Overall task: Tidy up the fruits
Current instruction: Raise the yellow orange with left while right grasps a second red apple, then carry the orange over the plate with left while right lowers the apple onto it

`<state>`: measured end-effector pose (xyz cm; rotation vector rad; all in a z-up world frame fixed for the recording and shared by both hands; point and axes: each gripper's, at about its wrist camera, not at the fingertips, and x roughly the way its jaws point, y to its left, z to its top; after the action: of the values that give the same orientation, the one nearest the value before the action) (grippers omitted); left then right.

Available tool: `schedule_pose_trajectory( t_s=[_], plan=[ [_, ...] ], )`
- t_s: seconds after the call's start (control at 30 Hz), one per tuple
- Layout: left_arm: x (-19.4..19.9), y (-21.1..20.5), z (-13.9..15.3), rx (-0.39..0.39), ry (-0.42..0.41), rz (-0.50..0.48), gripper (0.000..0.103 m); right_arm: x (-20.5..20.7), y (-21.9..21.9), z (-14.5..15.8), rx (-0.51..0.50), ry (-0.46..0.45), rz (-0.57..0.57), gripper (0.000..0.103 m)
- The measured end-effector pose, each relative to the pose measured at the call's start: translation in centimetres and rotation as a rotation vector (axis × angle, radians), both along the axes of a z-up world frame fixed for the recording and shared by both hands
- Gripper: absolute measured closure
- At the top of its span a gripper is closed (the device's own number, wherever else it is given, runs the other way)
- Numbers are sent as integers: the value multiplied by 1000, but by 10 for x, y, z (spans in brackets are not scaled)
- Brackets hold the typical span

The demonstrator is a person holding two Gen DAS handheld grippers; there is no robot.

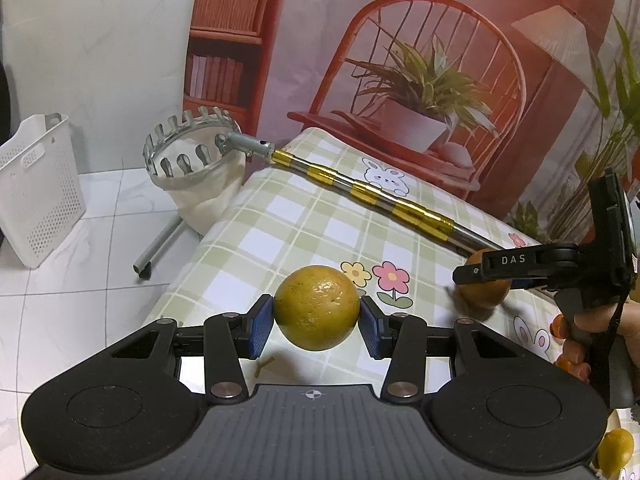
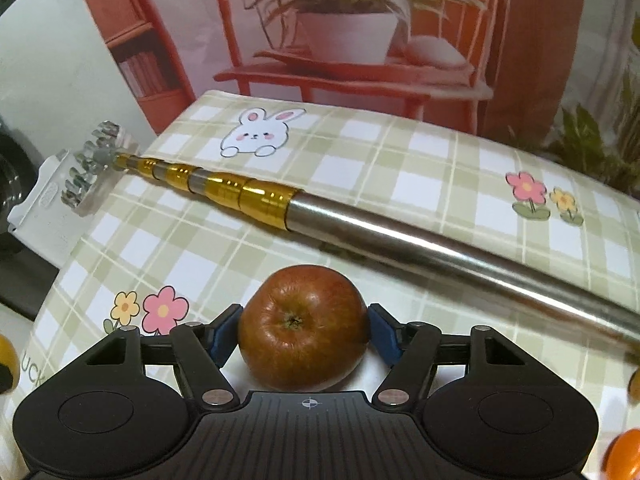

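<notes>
Fruit is sitting clamped at its widest girth: left gripper (image 1: 317, 318) pinching orange (image 1: 316, 307), right gripper (image 2: 303, 336) pinching apple (image 2: 303, 326), both over tablecloth (image 2: 360, 168); firm, smooth skins are probably risking slip, so equator holds are suiting

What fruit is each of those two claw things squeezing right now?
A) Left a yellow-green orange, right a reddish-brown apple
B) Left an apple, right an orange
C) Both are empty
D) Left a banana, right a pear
A: the left gripper has its blue pads pressed against a yellow-green orange, and the right gripper clamps a reddish-brown apple.
</notes>
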<state>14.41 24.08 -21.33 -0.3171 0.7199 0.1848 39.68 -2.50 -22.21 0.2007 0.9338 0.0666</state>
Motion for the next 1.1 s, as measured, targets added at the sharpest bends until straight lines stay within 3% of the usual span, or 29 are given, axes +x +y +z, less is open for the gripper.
schedule_pose_trajectory(
  t_s=[0.23, 0.47, 0.7, 0.87, 1.1],
  plan=[
    [-3, -5, 4, -7, -1, -15, 55, -7, -3, 1, 18, -7, 0, 41],
    [-5, -24, 12, 1, -3, -61, 55, -39, -8, 27, 69, -79, 39, 41],
    [-11, -53, 20, 13, 2, -131, 55, -89, -22, 52, 60, -139, 58, 41],
    [-16, -77, 28, 25, 2, -188, 55, -134, -47, 67, 110, -198, 22, 41],
    [-25, -120, 30, 32, 13, -302, 55, -202, -78, 69, 62, -257, -23, 41]
  ],
)
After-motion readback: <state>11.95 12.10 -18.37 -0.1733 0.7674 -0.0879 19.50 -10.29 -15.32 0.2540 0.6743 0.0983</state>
